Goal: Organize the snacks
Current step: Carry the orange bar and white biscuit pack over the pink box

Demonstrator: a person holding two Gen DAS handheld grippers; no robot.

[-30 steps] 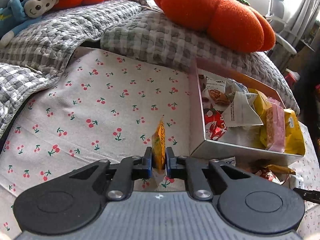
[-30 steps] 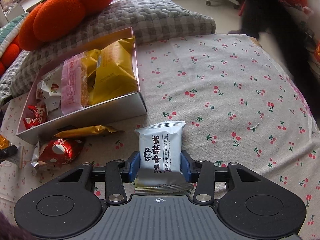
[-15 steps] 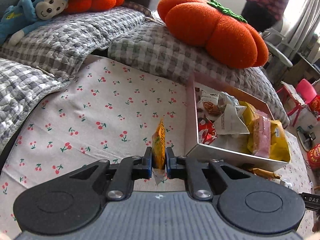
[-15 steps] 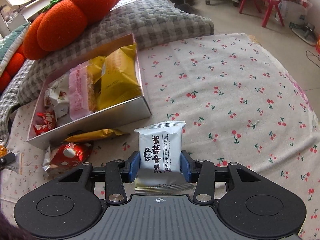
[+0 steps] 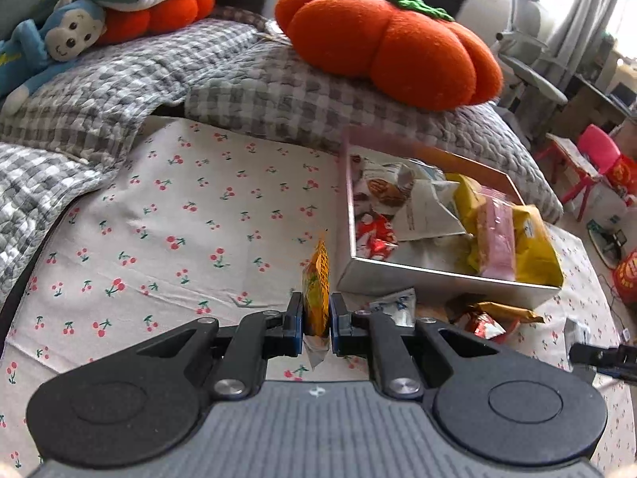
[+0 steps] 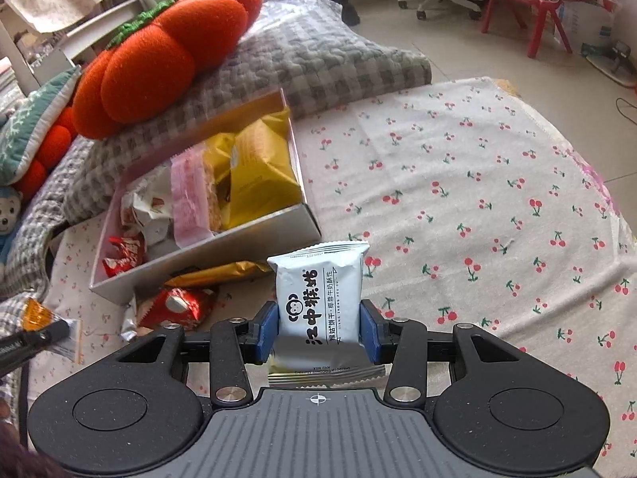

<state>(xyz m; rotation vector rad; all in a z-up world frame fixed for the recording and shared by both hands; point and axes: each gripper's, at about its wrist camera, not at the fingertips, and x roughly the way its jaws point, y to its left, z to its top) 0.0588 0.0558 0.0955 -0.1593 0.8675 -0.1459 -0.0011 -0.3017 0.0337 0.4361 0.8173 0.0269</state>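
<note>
My left gripper [image 5: 316, 320] is shut on a thin orange snack packet [image 5: 316, 283], held edge-on above the cherry-print cloth, left of the open snack box [image 5: 438, 279]. My right gripper [image 6: 318, 328] is shut on a white biscuit packet [image 6: 320, 296] with black characters, held above the cloth just right of the box's near corner [image 6: 306, 221]. The box holds yellow, pink, red and white packets. A red packet [image 6: 175, 304] and a gold bar [image 6: 223, 273] lie loose in front of the box. The orange packet also shows in the right wrist view [image 6: 36, 312].
An orange pumpkin cushion [image 5: 394, 51] lies on grey checked pillows [image 5: 278, 95] behind the box. A blue monkey toy [image 5: 51, 51] sits far left. A small white-blue packet [image 5: 396, 304] lies by the box. A red stool [image 6: 525, 12] and an office chair stand on the floor beyond the bed.
Both grippers have risen and pulled back a little with their packets still held. The box looks smaller and farther in both views.
</note>
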